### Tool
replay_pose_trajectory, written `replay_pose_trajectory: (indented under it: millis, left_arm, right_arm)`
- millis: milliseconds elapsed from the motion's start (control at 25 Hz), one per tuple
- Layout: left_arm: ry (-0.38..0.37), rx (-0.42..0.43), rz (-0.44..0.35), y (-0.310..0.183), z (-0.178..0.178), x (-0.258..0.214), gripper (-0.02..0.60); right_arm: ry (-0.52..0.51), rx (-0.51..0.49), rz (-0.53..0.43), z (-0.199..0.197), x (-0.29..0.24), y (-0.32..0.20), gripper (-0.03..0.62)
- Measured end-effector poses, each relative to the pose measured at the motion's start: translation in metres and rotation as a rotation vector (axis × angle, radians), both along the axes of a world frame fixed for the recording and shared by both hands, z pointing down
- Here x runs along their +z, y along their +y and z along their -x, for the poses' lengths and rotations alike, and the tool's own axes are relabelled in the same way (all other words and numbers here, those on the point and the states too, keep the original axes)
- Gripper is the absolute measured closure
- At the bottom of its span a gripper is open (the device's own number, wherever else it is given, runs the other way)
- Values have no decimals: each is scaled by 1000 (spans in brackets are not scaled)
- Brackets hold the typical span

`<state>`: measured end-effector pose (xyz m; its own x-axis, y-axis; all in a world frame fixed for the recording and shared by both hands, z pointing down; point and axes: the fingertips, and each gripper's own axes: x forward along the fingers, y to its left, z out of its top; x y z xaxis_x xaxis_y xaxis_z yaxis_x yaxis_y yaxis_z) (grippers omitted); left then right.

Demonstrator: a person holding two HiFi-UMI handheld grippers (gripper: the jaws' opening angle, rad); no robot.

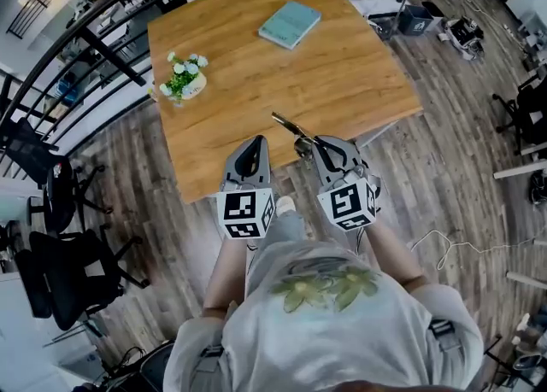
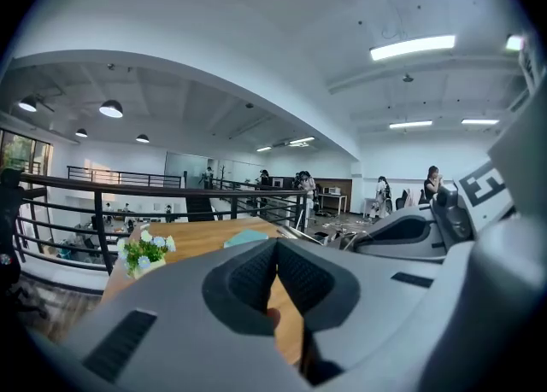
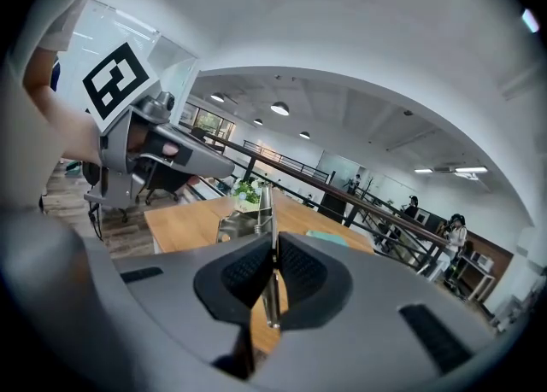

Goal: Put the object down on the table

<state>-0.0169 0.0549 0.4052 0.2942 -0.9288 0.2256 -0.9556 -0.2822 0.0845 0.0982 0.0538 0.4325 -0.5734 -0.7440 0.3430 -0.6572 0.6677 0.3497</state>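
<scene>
A slim metal tool (image 1: 291, 125) sticks out up and to the left from my right gripper (image 1: 320, 147), which is shut on it just above the near edge of the wooden table (image 1: 256, 74). In the right gripper view the tool (image 3: 263, 211) stands pinched between the dark pads, its sprung end pointing toward the table (image 3: 188, 219). My left gripper (image 1: 254, 144) hovers beside it on the left, over the same edge. Its jaws are shut with nothing between them, as the left gripper view (image 2: 275, 275) shows.
A teal book (image 1: 290, 24) lies at the table's far side and a small pot of flowers (image 1: 184, 78) stands near its left edge. A black railing (image 1: 94, 40) runs behind the table. Office chairs (image 1: 51, 262) stand at left; cables (image 1: 453, 245) lie on the floor at right.
</scene>
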Motion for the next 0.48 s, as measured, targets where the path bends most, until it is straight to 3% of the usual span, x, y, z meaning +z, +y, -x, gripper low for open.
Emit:
replay_pose_trajectory:
  millis: [480]
  left_arm:
    - [26, 31, -1, -85, 51, 6, 568]
  right_arm:
    - [27, 99, -5, 24, 4, -87, 579]
